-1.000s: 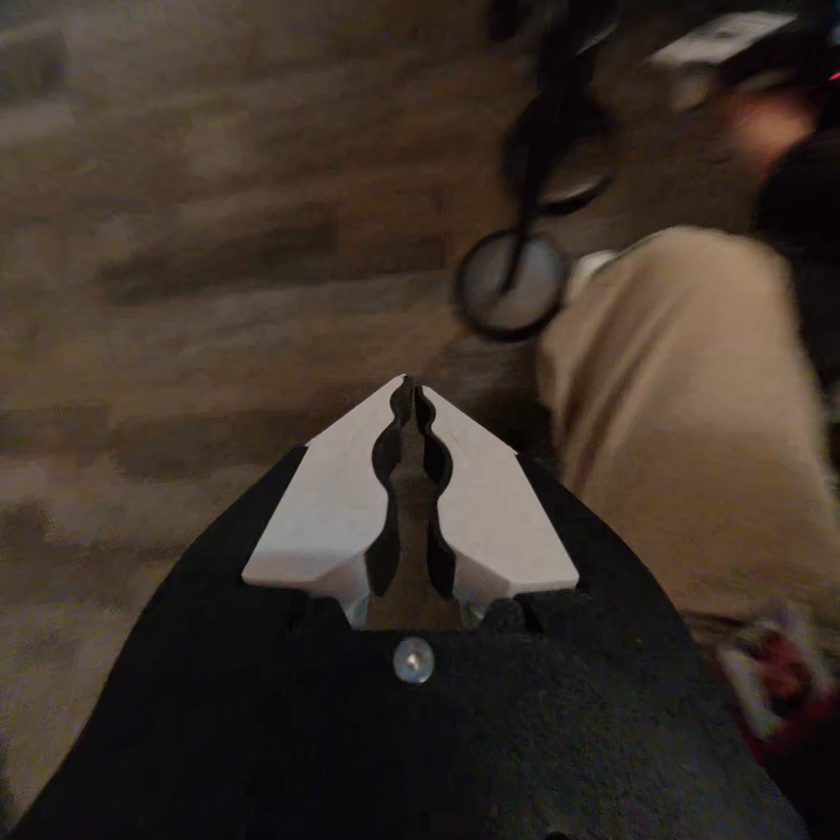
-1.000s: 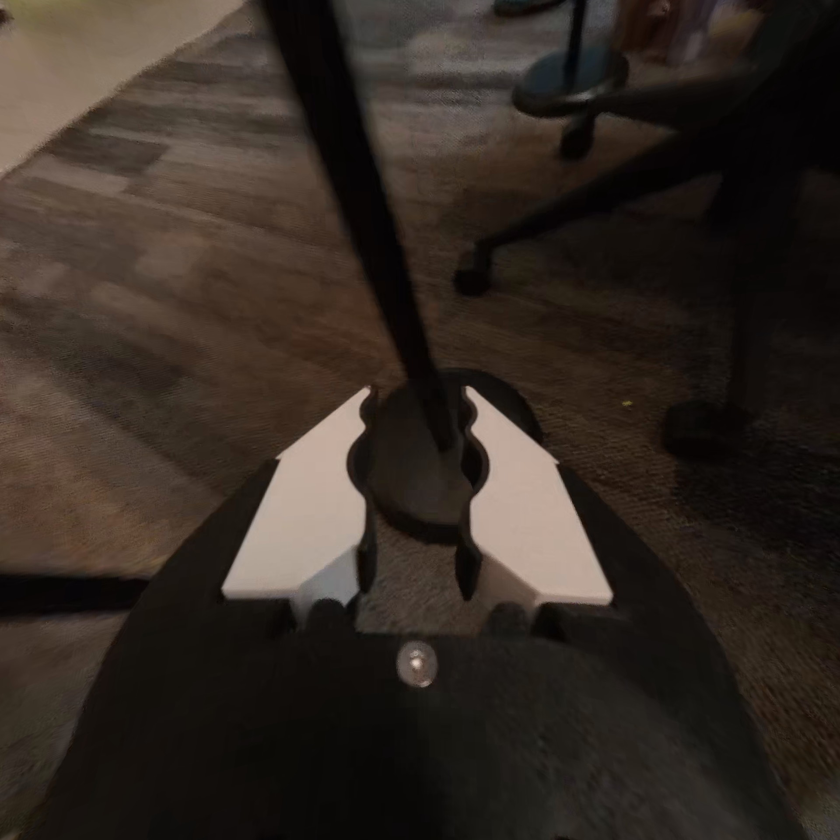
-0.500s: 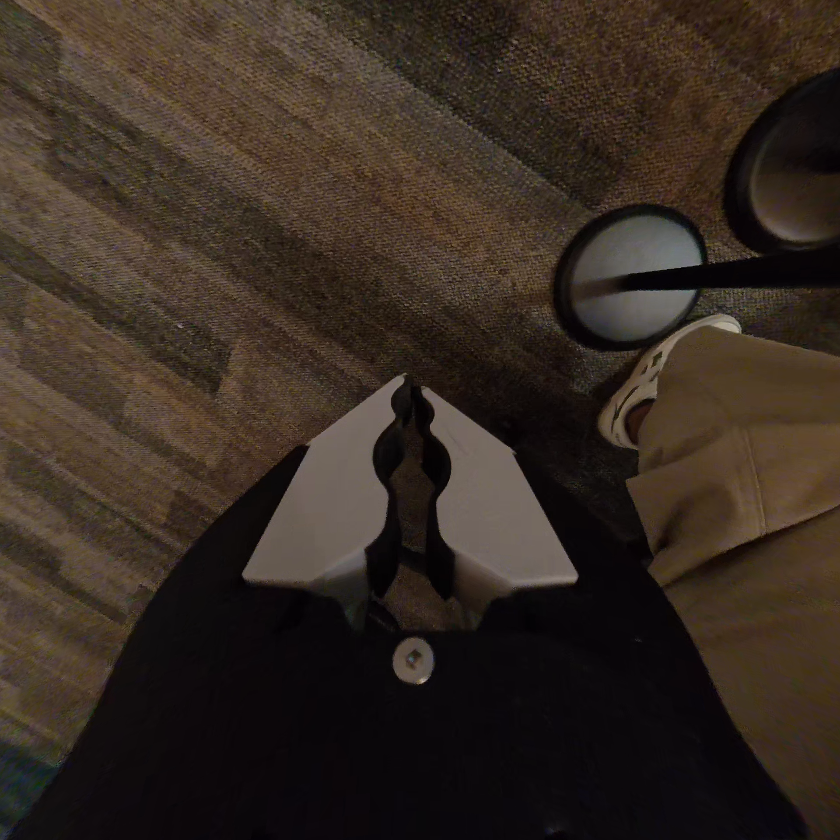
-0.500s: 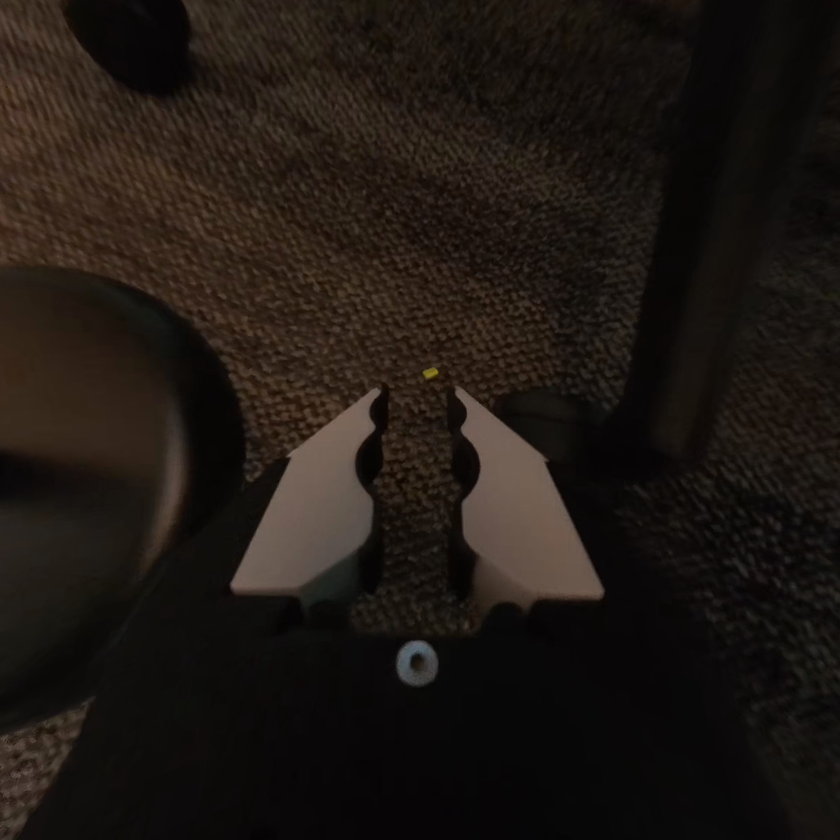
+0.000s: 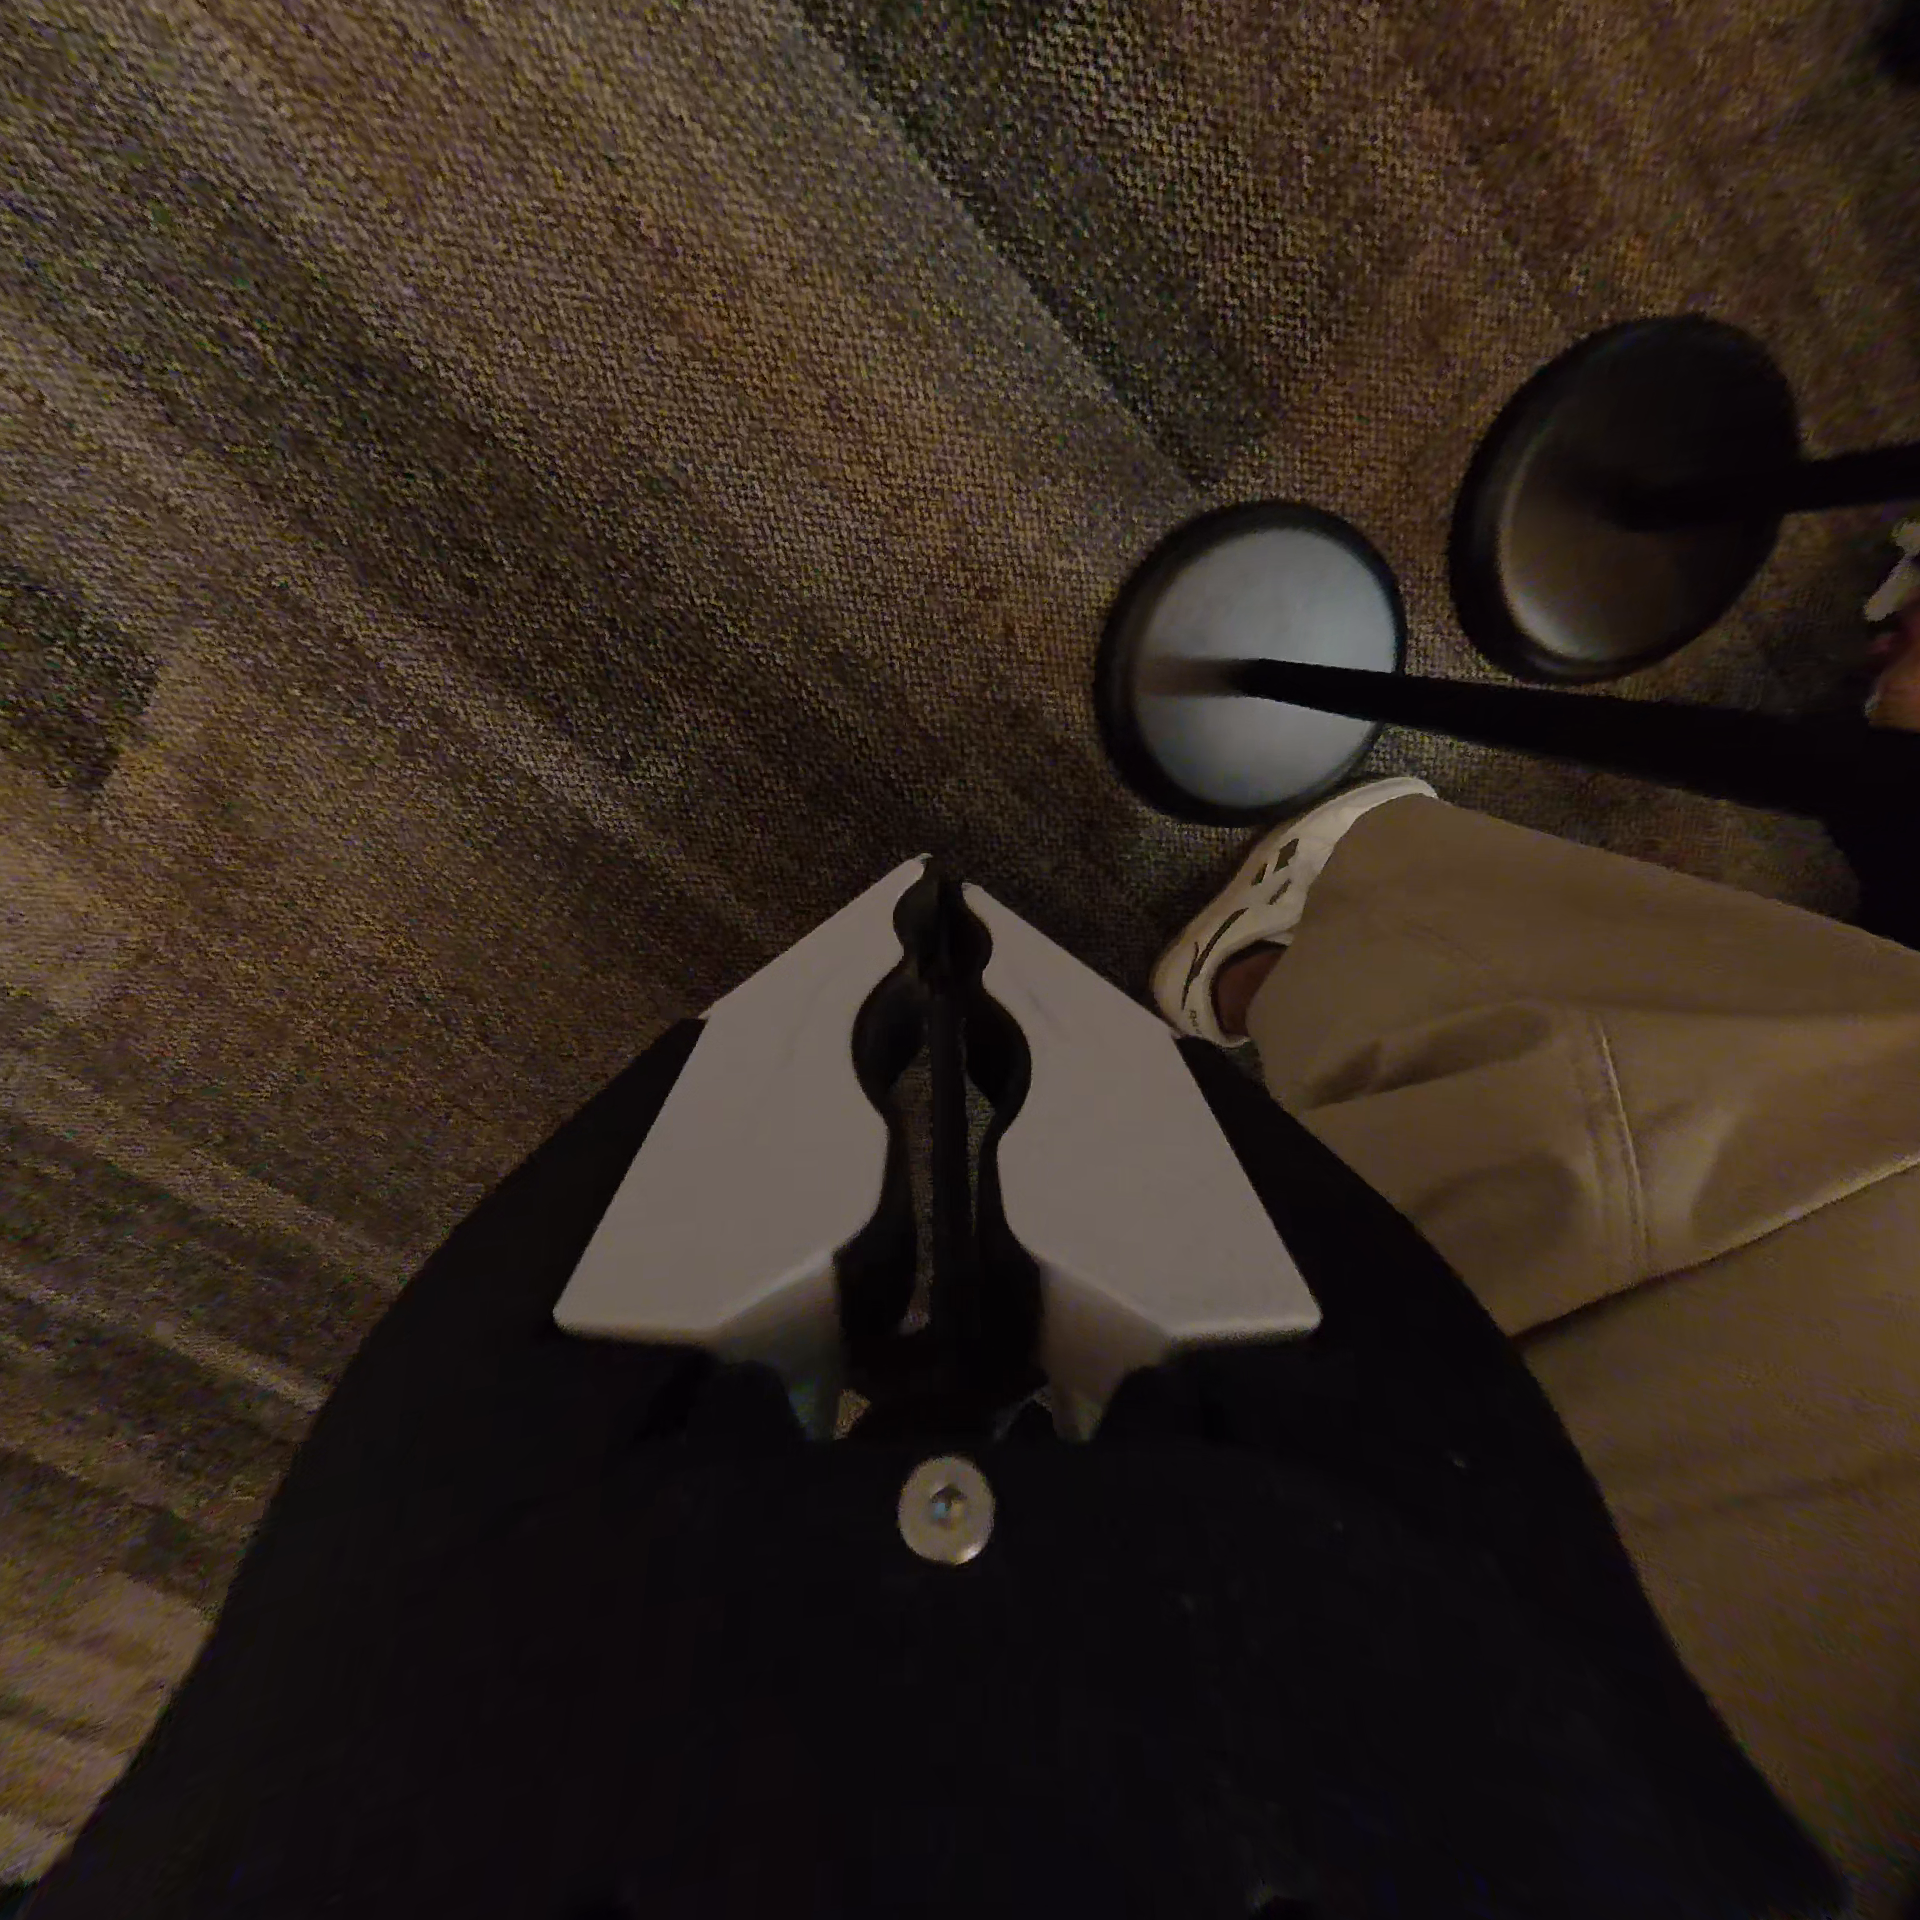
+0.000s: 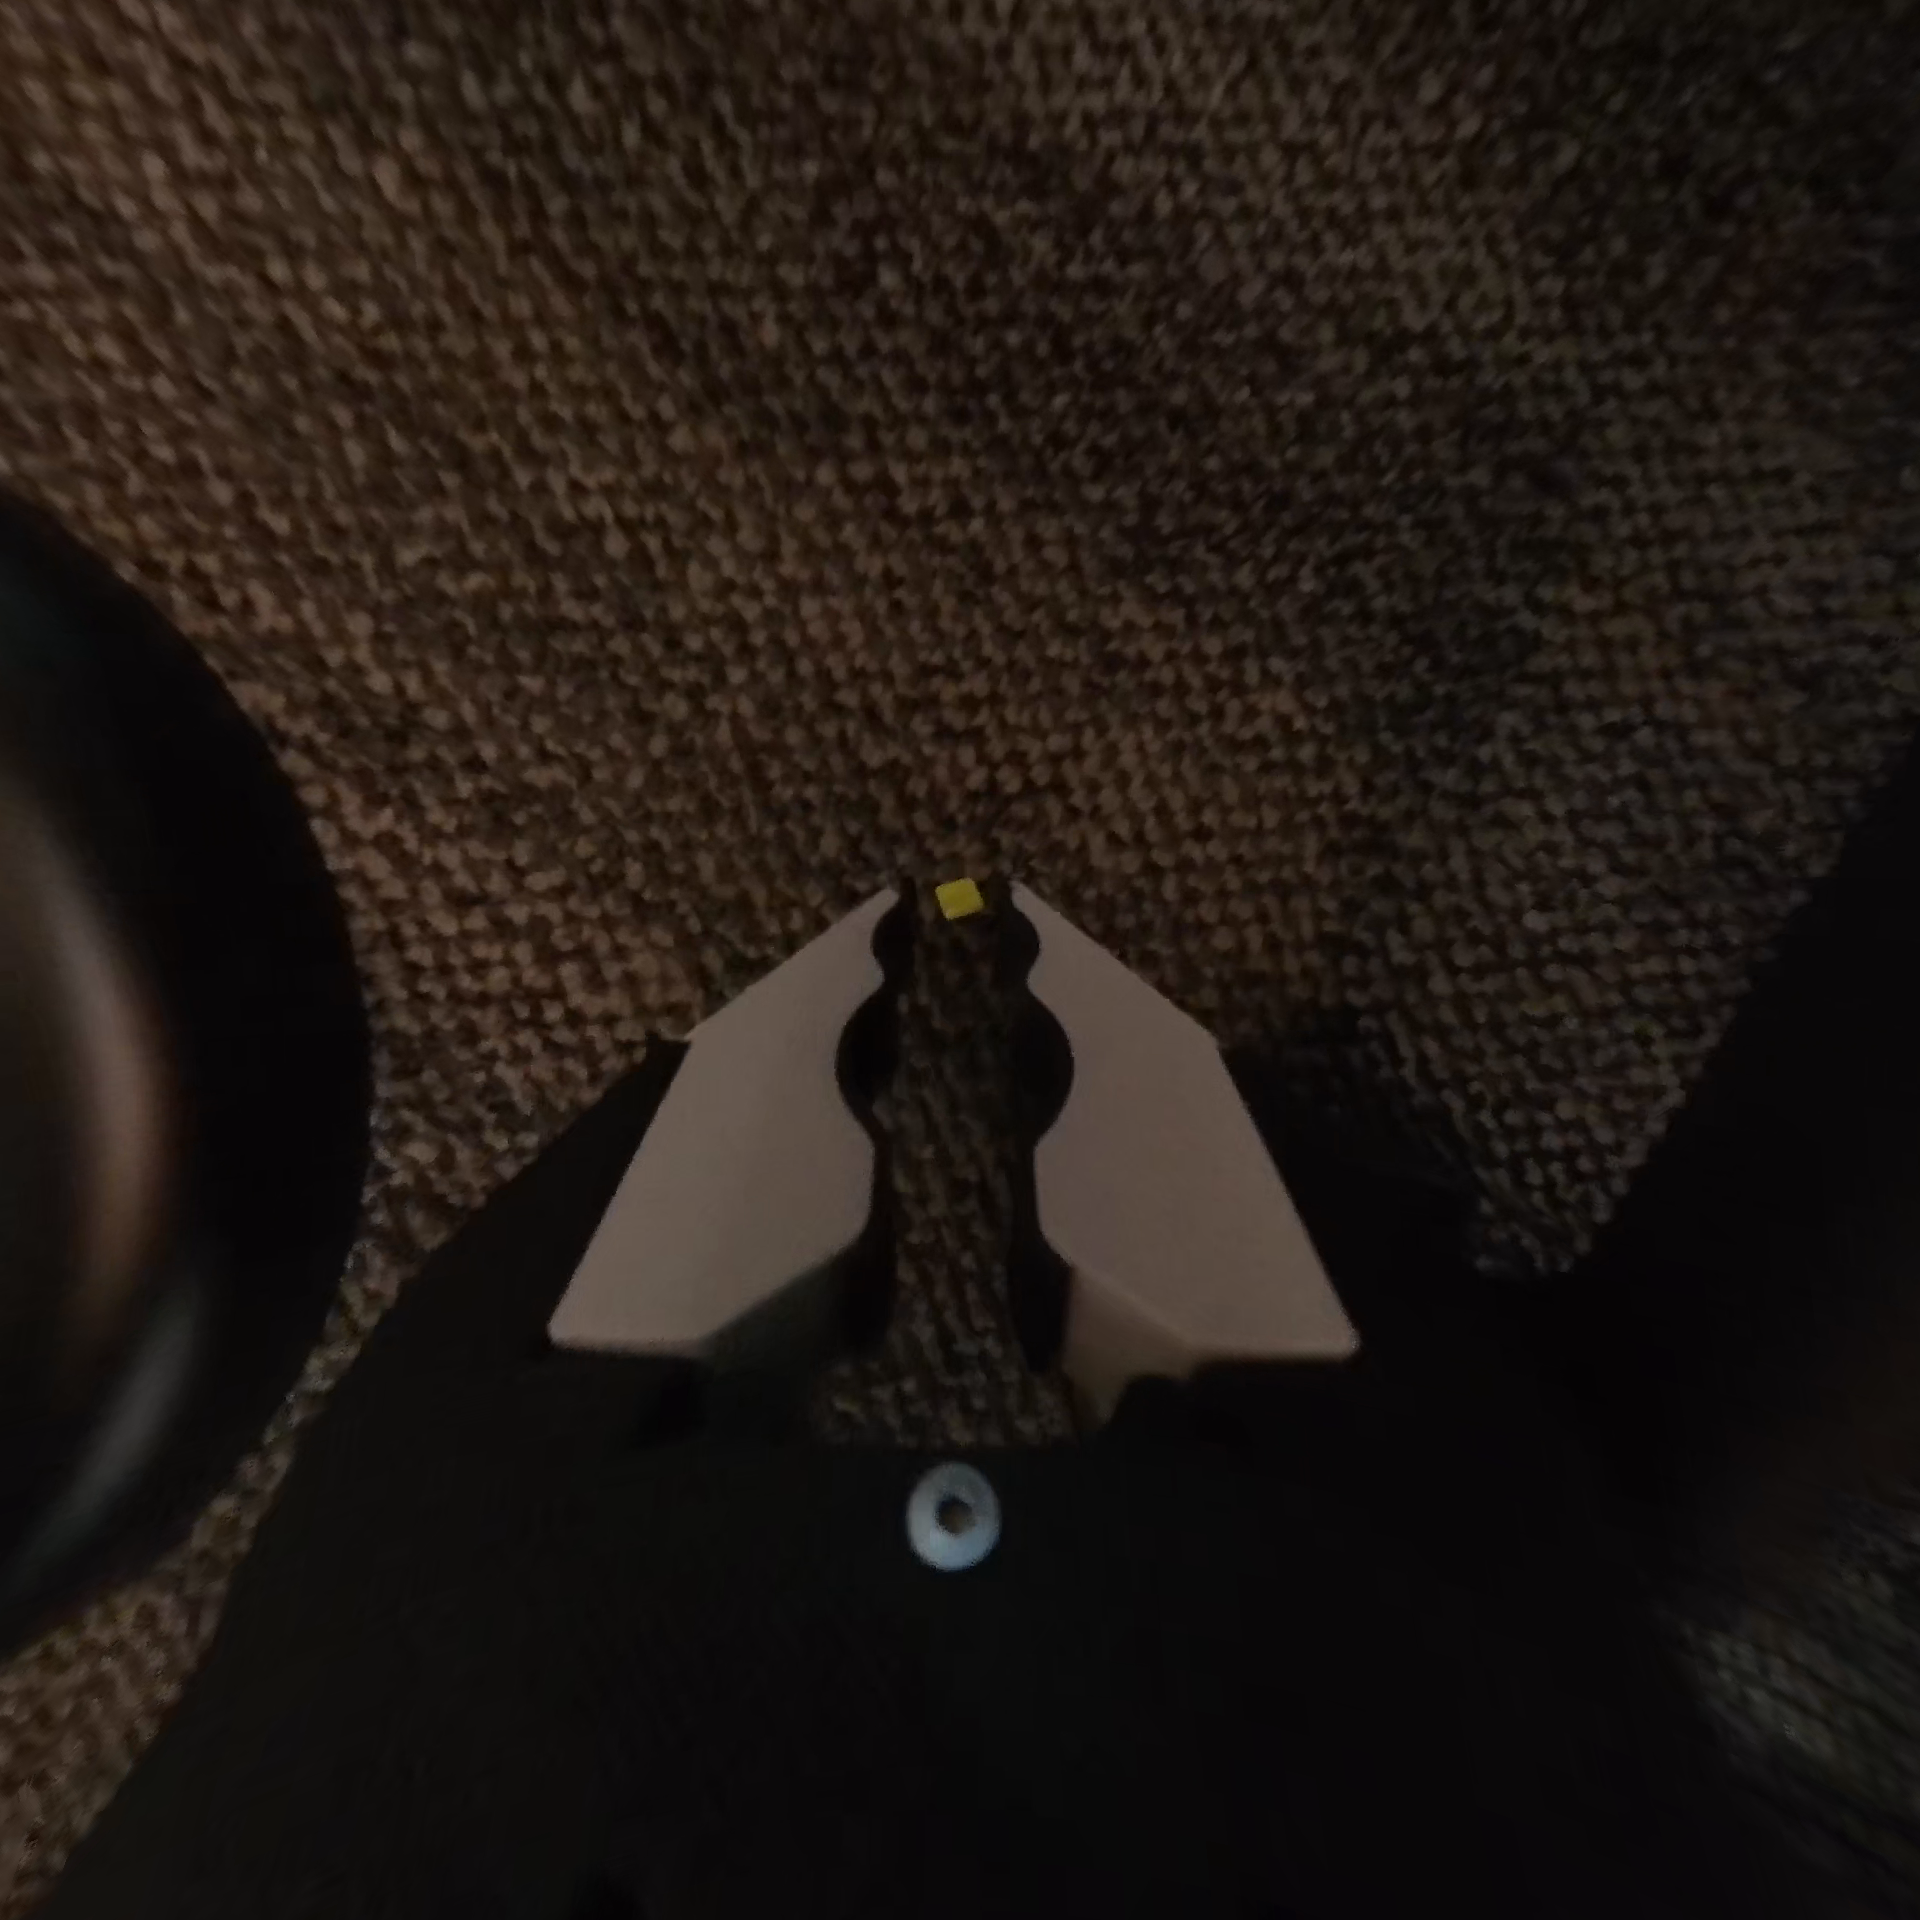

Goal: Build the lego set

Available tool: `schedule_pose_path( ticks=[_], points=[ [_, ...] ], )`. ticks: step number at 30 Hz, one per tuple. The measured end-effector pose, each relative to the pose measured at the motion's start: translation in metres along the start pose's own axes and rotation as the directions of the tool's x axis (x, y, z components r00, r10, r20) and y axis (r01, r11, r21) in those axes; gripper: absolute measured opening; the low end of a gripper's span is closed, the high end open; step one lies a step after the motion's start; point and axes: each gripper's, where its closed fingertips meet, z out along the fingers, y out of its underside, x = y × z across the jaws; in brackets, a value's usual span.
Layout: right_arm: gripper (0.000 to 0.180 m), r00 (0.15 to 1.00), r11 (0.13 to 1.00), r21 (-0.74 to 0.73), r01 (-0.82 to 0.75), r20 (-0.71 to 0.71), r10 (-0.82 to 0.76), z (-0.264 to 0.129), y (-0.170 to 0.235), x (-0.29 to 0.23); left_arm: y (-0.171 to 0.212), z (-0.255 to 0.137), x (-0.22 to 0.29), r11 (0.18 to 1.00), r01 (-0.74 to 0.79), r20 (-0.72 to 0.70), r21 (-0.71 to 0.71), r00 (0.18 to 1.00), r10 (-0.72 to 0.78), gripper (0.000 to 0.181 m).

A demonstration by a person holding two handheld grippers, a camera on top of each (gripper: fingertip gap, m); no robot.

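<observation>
**Right gripper down over the yellow piece**

Since half a second ago the right gripper [image 6: 955, 894] has dropped closer to the brown looped carpet [image 6: 935, 416]; the tiny yellow square lego piece [image 6: 957, 898], then just ahead of the tips, now sits between them. Fingers parted a small way, nothing gripped; piece lies on the carpet, whether it touches either tip I cannot tell. Left gripper [image 5: 944, 883] has closed from a narrow gap to tips almost meeting, holding nothing.

Right view: a dark round base [image 6: 125, 1039] crowds the left edge, black shadow fills the right; open carpet ahead.

Left view: patchwork brown carpet [image 5: 520, 520] is open to the left and ahead. Right side is tight: a round black-rimmed pale stand base [image 5: 1226, 623] with its black pole [image 5: 1558, 717], a second dark base [image 5: 1621, 520], a white shoe [image 5: 1257, 914] and a tan trouser leg [image 5: 1610, 1091] near the right finger.
</observation>
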Motion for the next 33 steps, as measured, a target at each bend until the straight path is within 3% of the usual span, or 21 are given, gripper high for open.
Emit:
schedule_pose_path(
  ticks=[5,9,15,19,33],
  points=[
    [0.021,0.998,0.995,-0.095,0.030,0.057,-0.024,0.005,0.007,-0.008,0.001,0.001,0.008,1.000,0.009,-0.021,-0.004,1.000,-0.009,0.000],
    [0.000,0.995,0.993,-0.119,0.020,0.095,-0.008,0.002,0.009,-0.008,0.005,0.006,0.017,0.999,0.038,-0.068,-0.005,0.997,-0.039,0.000],
    [0.000,0.997,0.999,-0.045,0.016,0.082,-0.012,-0.017,0.014,-0.004,0.014,0.015,0.035,1.000,0.005,-0.127,-0.025,0.992,-0.008,0.000],
    [0.023,0.996,1.000,-0.006,0.023,0.081,-0.022,-0.016,0.013,-0.006,0.020,0.020,0.043,1.000,0.002,-0.153,-0.026,0.988,-0.006,0.000],
    [0.021,0.993,0.999,-0.029,0.016,0.122,-0.012,0.006,0.005,-0.014,0.024,0.029,0.051,0.999,-0.011,-0.165,-0.042,0.986,0.004,0.000]
  ],
)
